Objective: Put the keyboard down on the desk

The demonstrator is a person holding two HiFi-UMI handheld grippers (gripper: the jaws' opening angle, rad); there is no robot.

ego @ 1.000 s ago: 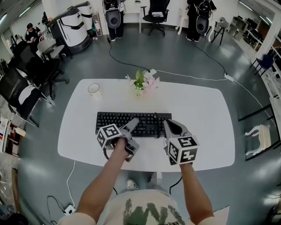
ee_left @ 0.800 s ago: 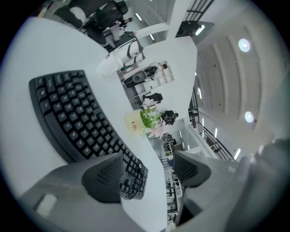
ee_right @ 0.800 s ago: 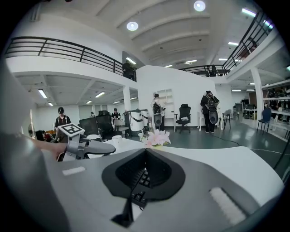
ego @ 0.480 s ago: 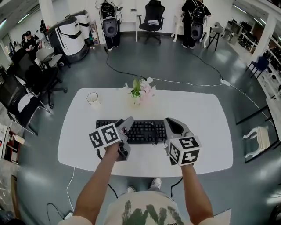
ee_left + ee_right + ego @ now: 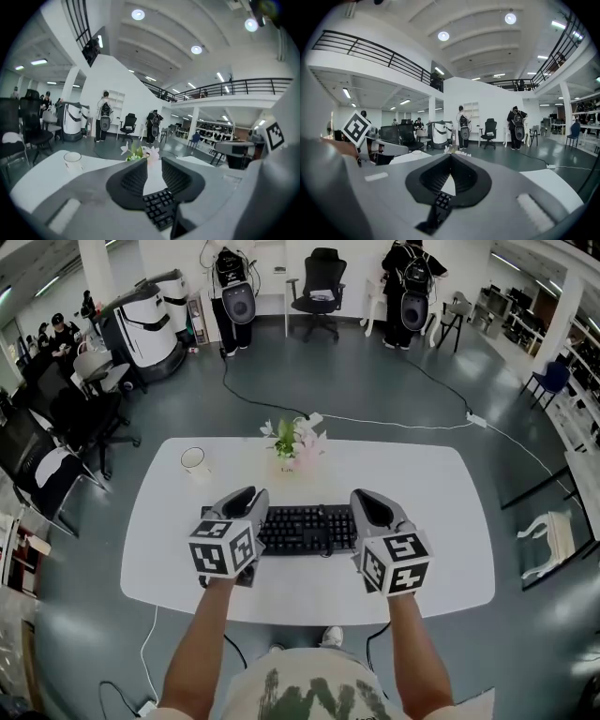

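Spanning left to right lengthwise: keyboard (image 5: 309, 528)

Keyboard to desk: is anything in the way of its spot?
Nothing visible is in the way. The keyboard already appears to lie flat on the desk, near the front edge. The cup and the flowers stand behind it toward the far edge, clear of it.

Left tool (image 5: 251, 495) jaws just closing, empty, right tool (image 5: 364, 498) tips touching
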